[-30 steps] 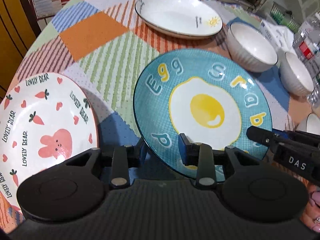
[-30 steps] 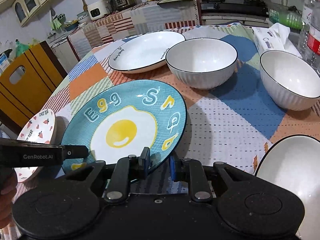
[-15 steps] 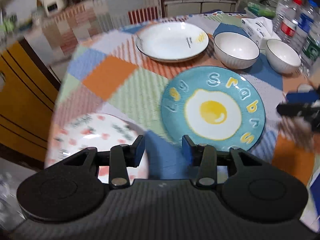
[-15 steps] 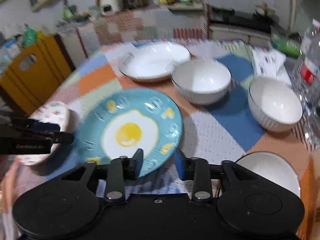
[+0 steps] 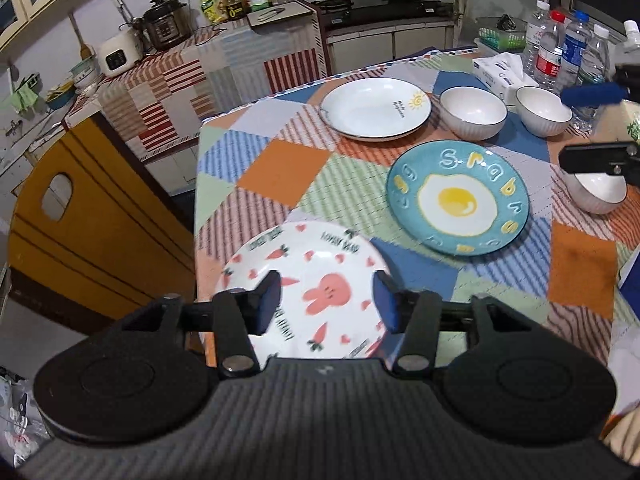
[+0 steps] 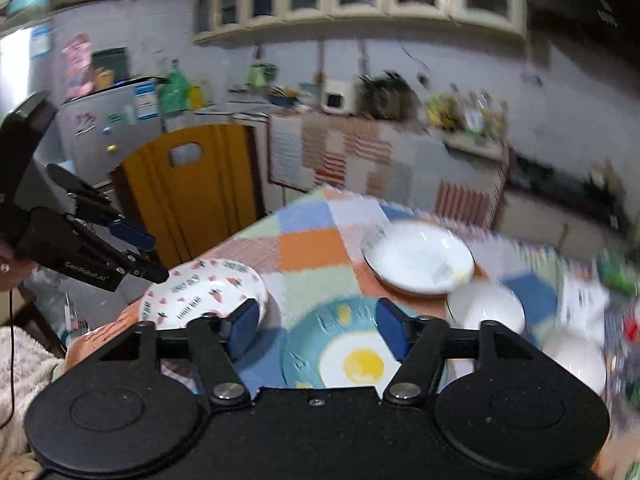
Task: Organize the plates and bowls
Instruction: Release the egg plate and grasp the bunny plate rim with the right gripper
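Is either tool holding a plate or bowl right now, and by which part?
Nothing is held: the left tool and right tool are both open and empty.

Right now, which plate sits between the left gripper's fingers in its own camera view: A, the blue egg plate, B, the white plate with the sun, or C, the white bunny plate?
C: the left gripper is open, framing the white bunny plate; the blue egg plate lies farther right.

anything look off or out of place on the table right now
Mostly fine: nothing spilled or broken. The one oddity is the bunny plate, which sits at the table's near-left corner with its rim seeming to overhang the edge, under the open left gripper.
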`<state>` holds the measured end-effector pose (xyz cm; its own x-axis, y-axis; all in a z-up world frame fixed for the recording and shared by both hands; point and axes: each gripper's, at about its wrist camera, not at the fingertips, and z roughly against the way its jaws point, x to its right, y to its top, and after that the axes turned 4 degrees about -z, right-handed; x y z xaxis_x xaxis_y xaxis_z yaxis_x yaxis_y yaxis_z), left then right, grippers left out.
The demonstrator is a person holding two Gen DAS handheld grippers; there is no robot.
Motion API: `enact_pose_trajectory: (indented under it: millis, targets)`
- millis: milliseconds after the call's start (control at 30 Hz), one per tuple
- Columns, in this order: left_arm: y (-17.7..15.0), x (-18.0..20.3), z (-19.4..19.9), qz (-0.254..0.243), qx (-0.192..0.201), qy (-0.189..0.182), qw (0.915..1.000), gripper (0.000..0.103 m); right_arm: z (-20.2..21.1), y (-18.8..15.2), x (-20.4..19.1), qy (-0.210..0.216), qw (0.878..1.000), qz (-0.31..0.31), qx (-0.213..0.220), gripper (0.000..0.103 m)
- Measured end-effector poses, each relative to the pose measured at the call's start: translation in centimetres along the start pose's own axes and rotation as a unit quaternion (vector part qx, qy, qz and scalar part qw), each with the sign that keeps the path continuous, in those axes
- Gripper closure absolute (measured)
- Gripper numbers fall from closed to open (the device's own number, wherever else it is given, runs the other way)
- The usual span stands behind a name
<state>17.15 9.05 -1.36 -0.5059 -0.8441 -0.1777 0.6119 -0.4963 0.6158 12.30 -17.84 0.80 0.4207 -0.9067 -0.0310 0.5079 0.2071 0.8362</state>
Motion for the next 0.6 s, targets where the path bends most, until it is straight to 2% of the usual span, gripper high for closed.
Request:
enact_pose_trajectory:
  millis: [67,100,167,267,400,500,600]
  targets:
    - [-0.9,-1.0,0.1,0.005,0.001,-0.005,1.0000,0.038,-0.4,0.6,-1.2,0.004,1.000,0.021,0.010,0.018]
    - [-1.4,-1.5,0.1,0.009,0.004,-0.007,0.9999,0.037,-0.7,0.8,-1.7,-0.001,0.999,0.031,0.015,0.011]
    - [-2.3,-2.5,-0.1,0.019,0.010,-0.008,0.9997,0.032,-1.7,0.7,-2.9,-0.024,0.998,0.057,0.016,0.010]
    - [-3.6,-4.2,-1.2,0.044,0.005,-0.010,0.9990,0.031,-4.2,-0.1,-3.9,-0.030,0.997,0.077,-0.002,0.010]
    - [-4.9,-6.4,-3.2,0.082,-0.015,-0.020,0.9963,0.031,-7.2,-1.6,-3.8,-0.009,1.000,0.002,-0.028,0.012]
    - [-5.9,-7.2,-5.0,0.087,-0.028,-0.017,0.9957,0.032,-9.3,-2.7,-3.9,-0.007,0.998,-0.051,-0.044,0.012]
    - [-6.5,-7.7,-6.8,0.088,-0.037,-0.013,0.9954,0.035,-11.7,-3.6,-3.7,0.005,0.993,-0.100,-0.069,0.017]
